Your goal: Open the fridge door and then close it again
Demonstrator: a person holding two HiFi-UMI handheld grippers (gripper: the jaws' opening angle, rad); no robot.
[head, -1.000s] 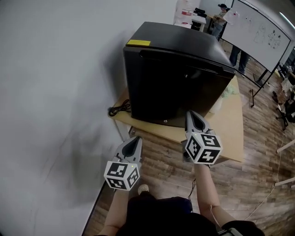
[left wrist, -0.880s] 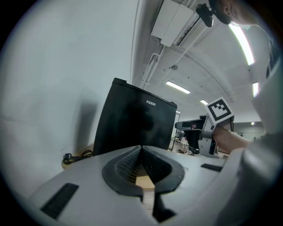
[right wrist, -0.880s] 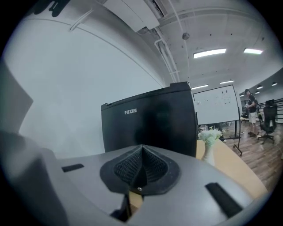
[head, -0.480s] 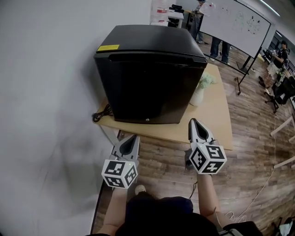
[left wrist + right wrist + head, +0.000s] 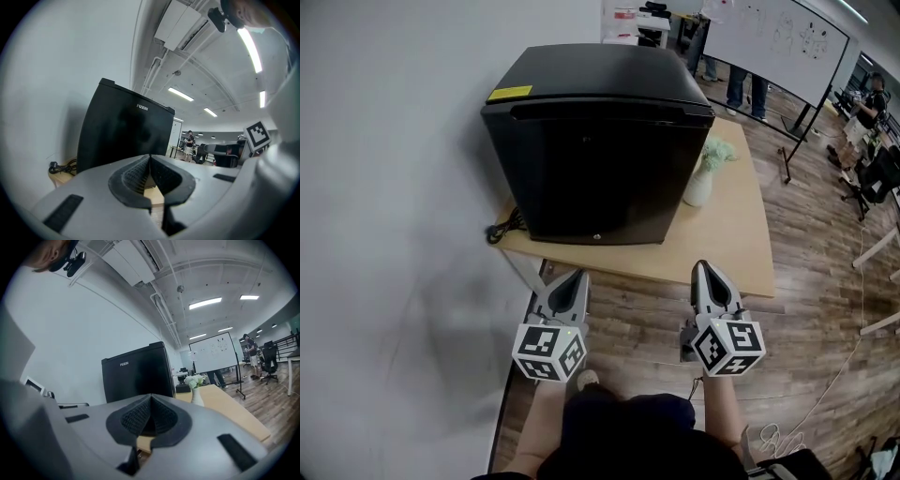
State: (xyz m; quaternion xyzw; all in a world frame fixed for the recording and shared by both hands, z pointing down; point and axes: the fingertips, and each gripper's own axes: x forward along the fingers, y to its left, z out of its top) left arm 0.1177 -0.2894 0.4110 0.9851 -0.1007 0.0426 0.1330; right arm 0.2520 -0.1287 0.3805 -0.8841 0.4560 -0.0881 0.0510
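A black mini fridge (image 5: 595, 141) stands on a wooden table (image 5: 733, 251) with its door closed. A yellow label sits on its top left corner. Both grippers hover in front of the table's near edge, apart from the fridge. My left gripper (image 5: 577, 275) is shut and holds nothing. My right gripper (image 5: 703, 266) is also shut and empty. The left gripper view shows the fridge (image 5: 125, 133) beyond the closed left gripper (image 5: 150, 157). In the right gripper view the fridge (image 5: 137, 377) stands ahead of the closed right gripper (image 5: 150, 397).
A white vase of flowers (image 5: 701, 178) stands on the table right of the fridge. A black power cable (image 5: 501, 228) lies at the table's left edge by the white wall. A whiteboard (image 5: 773, 37) and people are at the back right.
Both grippers have drawn back from the fridge toward the person. The right one moved from in front of the door's lower right part to off the table's front edge.
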